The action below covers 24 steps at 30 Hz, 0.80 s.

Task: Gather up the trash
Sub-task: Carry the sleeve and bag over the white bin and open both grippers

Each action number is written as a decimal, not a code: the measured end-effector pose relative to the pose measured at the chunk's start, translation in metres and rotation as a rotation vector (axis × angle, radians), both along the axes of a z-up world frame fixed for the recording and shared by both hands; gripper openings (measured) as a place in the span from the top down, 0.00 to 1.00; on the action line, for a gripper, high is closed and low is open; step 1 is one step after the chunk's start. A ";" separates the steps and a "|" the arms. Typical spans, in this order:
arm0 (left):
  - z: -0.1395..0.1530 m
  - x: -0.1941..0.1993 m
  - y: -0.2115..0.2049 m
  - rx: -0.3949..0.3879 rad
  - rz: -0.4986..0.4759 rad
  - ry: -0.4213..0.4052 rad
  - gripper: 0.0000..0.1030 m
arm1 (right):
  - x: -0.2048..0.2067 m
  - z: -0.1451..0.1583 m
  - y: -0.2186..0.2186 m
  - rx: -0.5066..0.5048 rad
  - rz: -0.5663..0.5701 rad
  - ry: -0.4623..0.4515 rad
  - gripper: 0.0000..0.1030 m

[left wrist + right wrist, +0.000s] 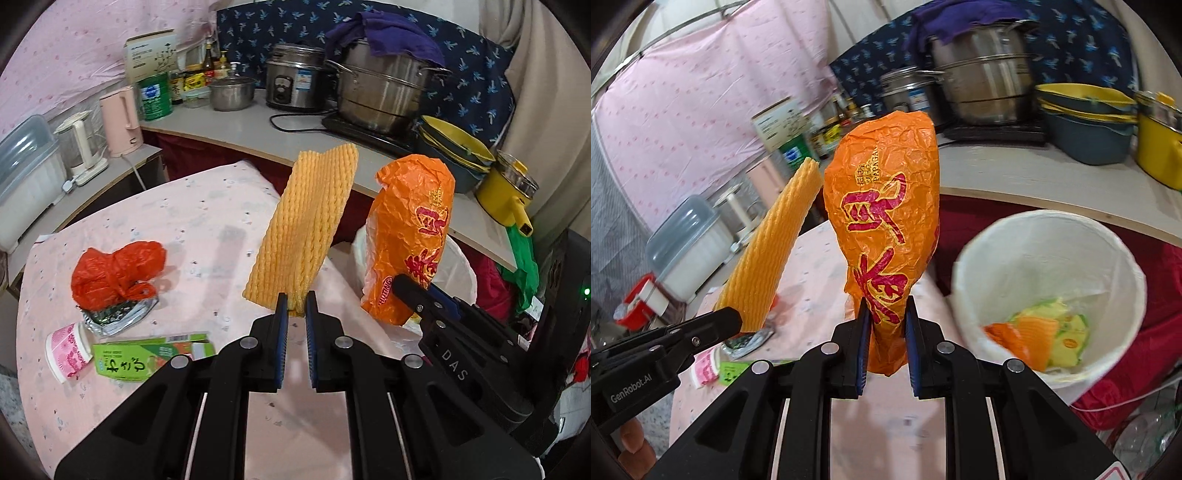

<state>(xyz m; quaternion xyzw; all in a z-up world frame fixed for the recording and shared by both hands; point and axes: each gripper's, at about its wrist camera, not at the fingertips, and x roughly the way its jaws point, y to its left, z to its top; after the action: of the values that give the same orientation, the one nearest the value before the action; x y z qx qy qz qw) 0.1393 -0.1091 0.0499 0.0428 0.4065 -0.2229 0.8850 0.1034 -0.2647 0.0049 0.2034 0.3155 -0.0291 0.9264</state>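
Note:
My left gripper [296, 302] is shut on the lower end of a yellow-orange foam fruit net [306, 225], which stands up above the pink table. My right gripper [885, 314] is shut on a crumpled orange plastic bag with red characters [886, 206]. The same orange bag [410, 236] and the right gripper [413, 291] show on the right of the left wrist view. The foam net [768, 251] and the left gripper [727, 317] appear at the left of the right wrist view. A white-lined trash bin [1034, 243] sits to the right, with yellow and orange scraps inside.
On the pink tablecloth [184, 206] lie a red plastic bag [114, 273], a foil wrapper [118, 317], a pink paper cup [70, 350] and a green carton [147, 356]. The counter [258, 129] behind holds pots, a rice cooker, kettles, bottles and stacked bowls.

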 end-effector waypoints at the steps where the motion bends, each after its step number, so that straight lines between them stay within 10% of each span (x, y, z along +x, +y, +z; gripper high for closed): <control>1: -0.001 -0.002 -0.010 0.003 -0.018 0.001 0.91 | -0.005 -0.002 -0.011 0.005 -0.021 0.001 0.84; 24: -0.043 -0.013 -0.162 0.103 -0.257 0.077 0.89 | -0.055 -0.046 -0.136 0.074 -0.270 0.050 0.84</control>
<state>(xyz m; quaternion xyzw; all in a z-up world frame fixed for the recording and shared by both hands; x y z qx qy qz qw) 0.1267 -0.2715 0.0064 0.1314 0.4422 -0.3148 0.8295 0.0489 -0.4003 -0.0409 0.2771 0.3093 -0.1471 0.8977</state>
